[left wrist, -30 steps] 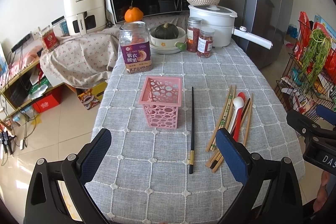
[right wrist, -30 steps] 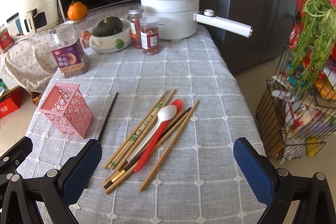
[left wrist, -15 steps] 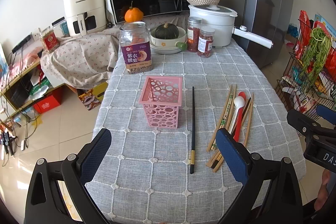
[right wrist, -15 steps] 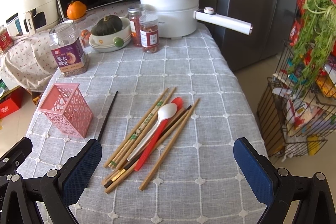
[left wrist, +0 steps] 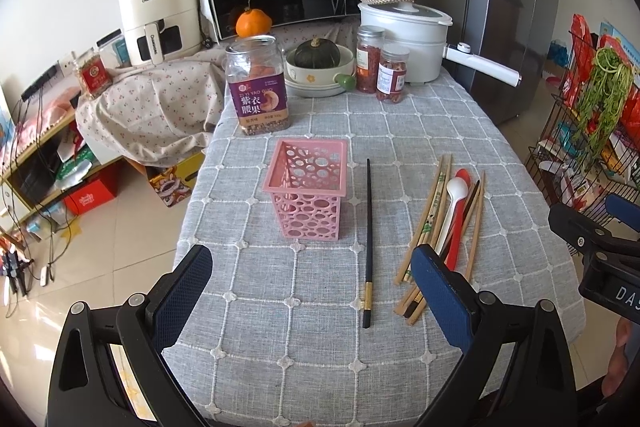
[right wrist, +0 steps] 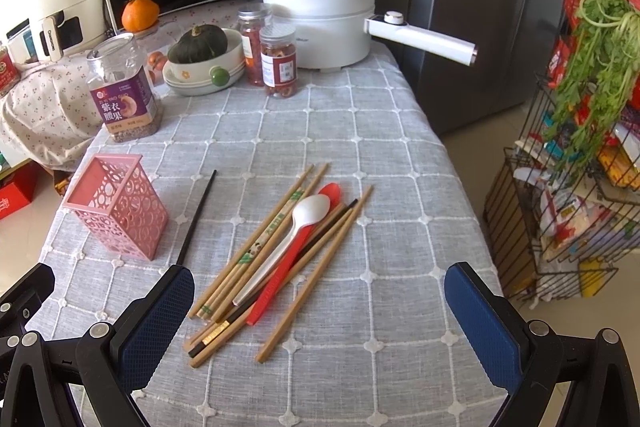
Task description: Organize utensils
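Nothing on the desk [left wrist: 400, 131] has shifted since the earlier frames; only the right view sits slightly closer to the pile. Left gripper [left wrist: 312, 291] hangs wide apart, empty, over the near desk edge. Right gripper [right wrist: 320, 311] is also spread wide, empty, above the near ends of the utensil pile [right wrist: 276, 255]. Pile holds wooden chopsticks, a white spoon [right wrist: 296, 231] lying on a red spoon [right wrist: 288, 267], and one dark chopstick. Pink holder [left wrist: 306, 187] stands upright left of the pile. Single black chopstick [left wrist: 368, 239] lies flat between holder and pile, touching neither.
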`<control>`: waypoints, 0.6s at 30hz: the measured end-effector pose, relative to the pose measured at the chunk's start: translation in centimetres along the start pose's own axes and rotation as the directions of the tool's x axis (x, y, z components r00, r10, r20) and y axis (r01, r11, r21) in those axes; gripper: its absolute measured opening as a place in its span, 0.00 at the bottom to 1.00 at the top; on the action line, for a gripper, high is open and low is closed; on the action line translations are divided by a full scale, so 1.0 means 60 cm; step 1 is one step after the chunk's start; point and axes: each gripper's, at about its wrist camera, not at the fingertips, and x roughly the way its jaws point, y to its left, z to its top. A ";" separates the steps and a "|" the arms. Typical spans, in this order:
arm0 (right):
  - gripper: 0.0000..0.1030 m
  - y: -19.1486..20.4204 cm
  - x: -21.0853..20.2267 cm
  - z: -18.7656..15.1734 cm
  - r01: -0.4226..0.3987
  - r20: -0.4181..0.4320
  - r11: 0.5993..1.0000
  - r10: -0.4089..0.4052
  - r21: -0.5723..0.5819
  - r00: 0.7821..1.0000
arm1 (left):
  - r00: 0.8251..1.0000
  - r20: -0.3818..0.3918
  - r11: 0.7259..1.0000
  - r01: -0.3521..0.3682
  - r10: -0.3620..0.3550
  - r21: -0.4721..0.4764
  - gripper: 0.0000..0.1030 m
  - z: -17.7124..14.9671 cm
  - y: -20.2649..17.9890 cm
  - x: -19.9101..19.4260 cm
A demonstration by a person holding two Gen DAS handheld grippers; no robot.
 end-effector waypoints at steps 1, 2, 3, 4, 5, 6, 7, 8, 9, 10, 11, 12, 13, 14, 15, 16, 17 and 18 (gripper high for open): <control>1.00 -0.001 0.002 0.000 0.004 0.002 1.000 -0.004 -0.001 1.000 | 1.000 0.000 1.000 0.004 -0.004 -0.004 0.98 -0.001 0.002 0.001; 1.00 -0.003 0.003 0.001 0.009 0.004 1.000 -0.009 -0.002 1.000 | 1.000 0.006 1.000 0.008 -0.008 -0.004 0.98 0.000 0.002 0.002; 1.00 -0.004 0.006 0.002 0.017 0.007 1.000 -0.017 -0.006 1.000 | 1.000 0.015 1.000 0.011 -0.011 0.000 0.98 0.002 0.001 0.003; 1.00 -0.006 0.008 0.003 0.023 0.011 1.000 -0.022 -0.010 1.000 | 1.000 0.025 1.000 0.014 -0.014 0.008 0.98 0.004 0.000 0.005; 1.00 -0.009 0.012 0.006 0.029 0.015 0.999 -0.029 -0.019 0.999 | 0.999 0.025 1.000 0.020 -0.021 0.022 0.98 0.009 -0.002 0.009; 1.00 -0.011 0.018 0.009 0.042 0.014 0.999 -0.041 -0.032 0.999 | 1.000 0.015 0.999 0.025 -0.026 0.043 0.98 0.013 -0.006 0.015; 1.00 -0.015 0.025 0.013 0.063 0.001 0.997 -0.064 -0.042 0.998 | 1.000 0.001 0.997 0.028 -0.028 0.070 0.98 0.020 -0.012 0.022; 1.00 -0.019 0.032 0.018 0.077 -0.016 0.996 -0.078 -0.042 0.997 | 0.999 -0.019 0.994 0.040 -0.038 0.102 0.98 0.027 -0.019 0.030; 1.00 -0.026 0.039 0.025 0.071 -0.035 0.997 -0.072 -0.032 0.997 | 0.998 -0.043 0.990 0.060 -0.055 0.128 0.98 0.036 -0.027 0.038; 1.00 -0.033 0.046 0.031 0.057 -0.057 0.998 -0.057 -0.015 0.997 | 0.995 -0.069 0.986 0.083 -0.073 0.146 0.98 0.045 -0.034 0.046; 1.00 -0.039 0.054 0.037 0.043 -0.084 0.999 -0.043 0.002 0.996 | 0.991 -0.094 0.982 0.106 -0.092 0.155 0.98 0.055 -0.040 0.054; 1.00 -0.046 0.063 0.043 0.034 -0.113 0.999 -0.032 0.018 0.993 | 0.987 -0.121 0.979 0.127 -0.108 0.162 0.98 0.065 -0.047 0.064; 1.00 -0.052 0.074 0.048 0.030 -0.142 0.999 -0.025 0.031 0.990 | 0.982 -0.147 0.975 0.146 -0.122 0.168 0.98 0.076 -0.054 0.074; 1.00 -0.058 0.085 0.053 0.028 -0.166 0.999 -0.020 0.042 0.986 | 0.976 -0.170 0.972 0.162 -0.133 0.172 0.98 0.086 -0.063 0.086; 1.00 -0.063 0.096 0.056 0.027 -0.186 0.998 -0.017 0.053 0.982 | 0.970 -0.196 0.969 0.178 -0.144 0.172 0.98 0.095 -0.071 0.100; 1.00 -0.068 0.108 0.059 0.026 -0.205 0.998 -0.012 0.063 0.979 | 0.962 -0.227 0.967 0.192 -0.152 0.167 0.96 0.104 -0.078 0.115; 1.00 -0.075 0.120 0.061 0.019 -0.224 0.997 -0.002 0.073 0.975 | 0.952 -0.259 0.965 0.206 -0.160 0.161 0.94 0.113 -0.086 0.132; 0.97 -0.082 0.131 0.060 0.013 -0.239 0.996 0.008 0.085 0.971 | 0.943 -0.290 0.964 0.217 -0.165 0.155 0.91 0.121 -0.094 0.150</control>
